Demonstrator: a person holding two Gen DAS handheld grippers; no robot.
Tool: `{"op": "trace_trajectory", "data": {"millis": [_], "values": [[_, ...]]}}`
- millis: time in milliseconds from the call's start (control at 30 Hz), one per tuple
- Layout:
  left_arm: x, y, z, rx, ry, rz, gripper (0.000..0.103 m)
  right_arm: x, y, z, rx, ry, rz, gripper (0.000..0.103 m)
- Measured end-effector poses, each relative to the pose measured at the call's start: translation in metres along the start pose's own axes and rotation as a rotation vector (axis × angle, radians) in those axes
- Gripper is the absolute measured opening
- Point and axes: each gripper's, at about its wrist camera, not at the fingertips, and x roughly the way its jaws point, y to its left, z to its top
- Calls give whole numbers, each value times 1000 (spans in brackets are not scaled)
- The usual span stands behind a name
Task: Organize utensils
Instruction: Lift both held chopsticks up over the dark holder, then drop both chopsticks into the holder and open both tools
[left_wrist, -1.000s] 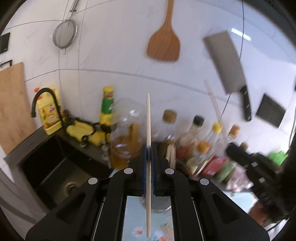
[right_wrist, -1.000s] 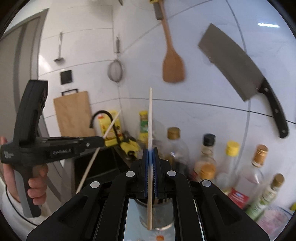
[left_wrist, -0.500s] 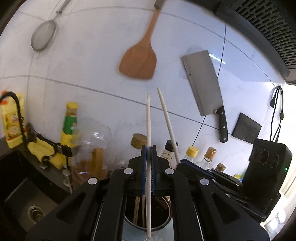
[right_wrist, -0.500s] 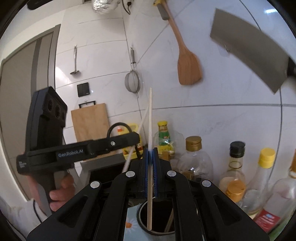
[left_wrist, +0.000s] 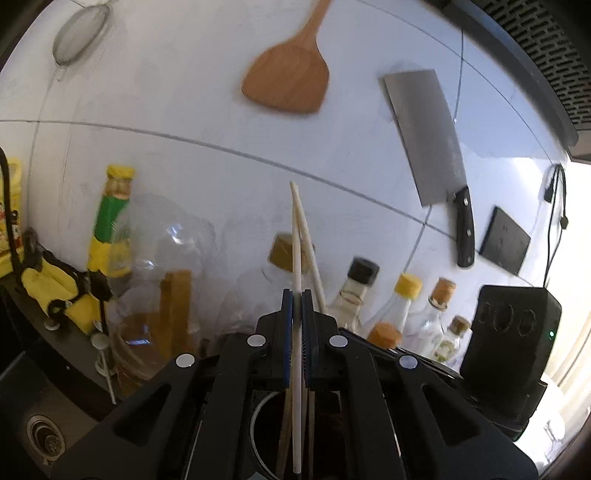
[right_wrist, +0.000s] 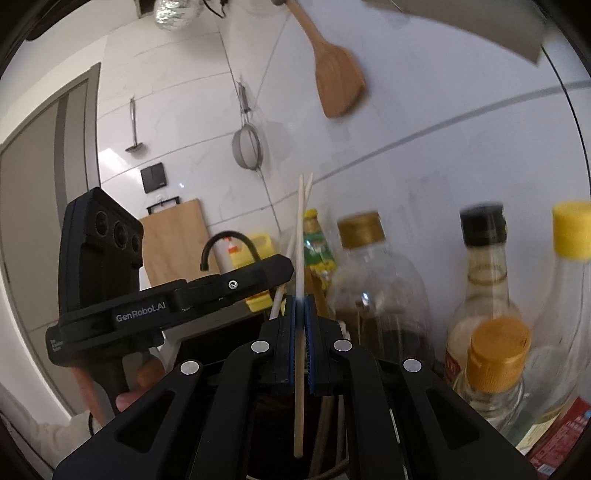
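Note:
My left gripper (left_wrist: 297, 295) is shut on a pale chopstick (left_wrist: 295, 240) that stands upright. Its lower end shows against the dark mouth of a round utensil holder (left_wrist: 255, 424), which has other sticks in it. My right gripper (right_wrist: 300, 299) is shut on a second chopstick (right_wrist: 301, 240), also upright, above the same holder (right_wrist: 325, 474). The two grippers are close together. In the right wrist view the left gripper's body (right_wrist: 166, 310) comes in from the left, and its chopstick (right_wrist: 293, 240) crosses mine near the top. The right gripper's chopstick (left_wrist: 312, 251) leans just behind the left one.
Several oil and sauce bottles (right_wrist: 484, 280) crowd the counter behind the holder. A cleaver (left_wrist: 428, 140), a wooden spatula (left_wrist: 288, 81) and a strainer (right_wrist: 247, 147) hang on the tiled wall. A sink (left_wrist: 44, 439) with a black tap (right_wrist: 221, 240) lies to the left, and a cutting board (right_wrist: 173, 236) leans beyond it.
Both grippers have sunk and closed in on the holder and on each other. The chopsticks' lower ends now show over its mouth, and the two sticks cross near their tops.

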Motion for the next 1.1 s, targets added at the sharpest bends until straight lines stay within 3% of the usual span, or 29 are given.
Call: {"op": "trace_trajectory", "data": {"millis": [167, 400, 567, 800, 833, 900, 1100], "values": [[4, 2, -11, 4, 39, 0, 5, 3, -3, -11, 12, 20, -6, 5], [-8, 2, -13, 8, 32, 26, 9, -2, 2, -14, -2, 33, -17, 9], [-22, 0, -11, 4, 28, 42, 31, -13, 15, -8, -34, 21, -47, 9], [-49, -8, -6, 11, 15, 67, 53, -31, 34, -1, -79, 19, -64, 10], [-54, -9, -6, 10, 11, 73, 55, -33, 38, 0, -85, 20, -66, 14], [-63, -11, -6, 15, 7, 82, 60, -38, 43, 1, -88, 21, -77, 37], [-87, -16, -9, 12, -2, 104, 78, -55, 63, 0, -114, 27, -93, 53]]}}
